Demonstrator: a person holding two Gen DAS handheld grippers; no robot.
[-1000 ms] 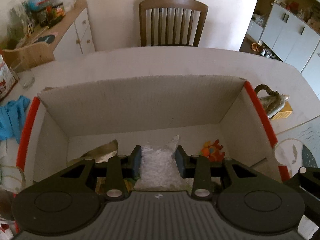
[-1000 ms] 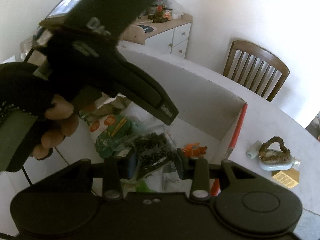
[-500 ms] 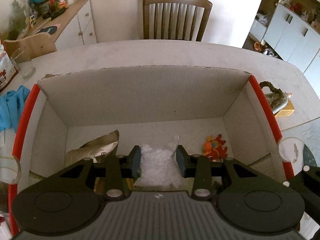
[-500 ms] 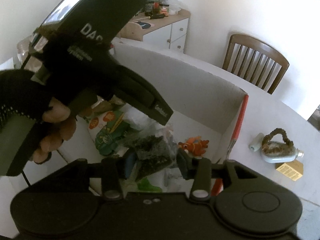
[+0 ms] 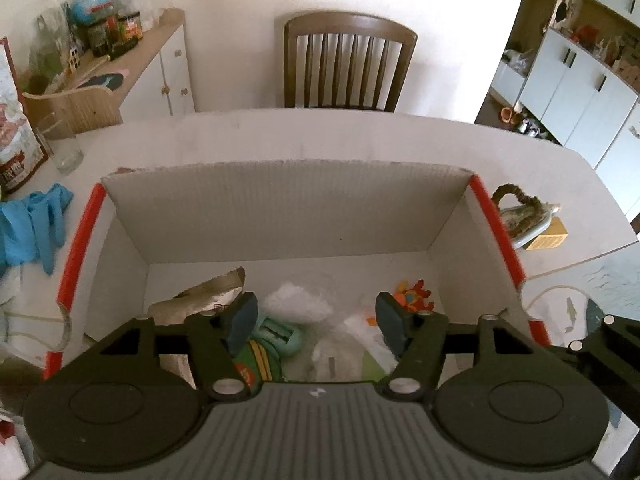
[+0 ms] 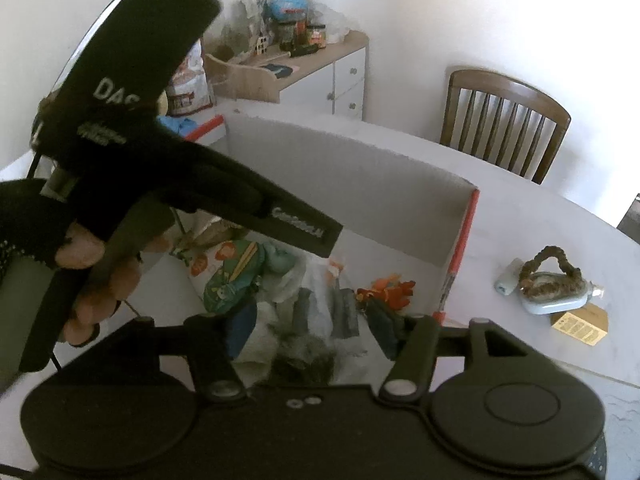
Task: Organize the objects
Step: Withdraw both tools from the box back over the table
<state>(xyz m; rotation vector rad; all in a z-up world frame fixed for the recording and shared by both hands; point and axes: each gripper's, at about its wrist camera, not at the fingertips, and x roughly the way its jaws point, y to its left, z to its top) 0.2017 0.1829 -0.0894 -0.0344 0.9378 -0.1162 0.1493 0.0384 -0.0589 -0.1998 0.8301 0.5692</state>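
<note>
Both grippers hang over the big cardboard box [image 5: 288, 208] that sits on the tabletop [image 5: 320, 136]. This looks like the letting-go step: things are being dropped into the box.

The left gripper [image 5: 318, 316] has its jaws opening. They stand wide and hold nothing. Below the gap, on the box floor, lies the clear bag of white bits [image 5: 298, 304]. It is apart from both pads, so it seems to be down already. A green toy packet [image 5: 260, 356] lies just beside it, near the left pad.

The right gripper [image 6: 310, 330] has its jaws opening too. A clear bag with dark stuff [image 6: 308, 352] sits low between them. It is blurry, so I cannot tell if a pad touches it, but it looks loose and not squeezed. A little orange toy [image 6: 386, 292] lies on the box floor close to the right pad.

The bottle with a rope handle [image 6: 552, 290] and a small yellow box [image 6: 580, 322] lie outside on the tabletop, well apart from the jaws. I think the next move is to lift both grippers clear of the box and go to one of those things with wide jaws.
</note>
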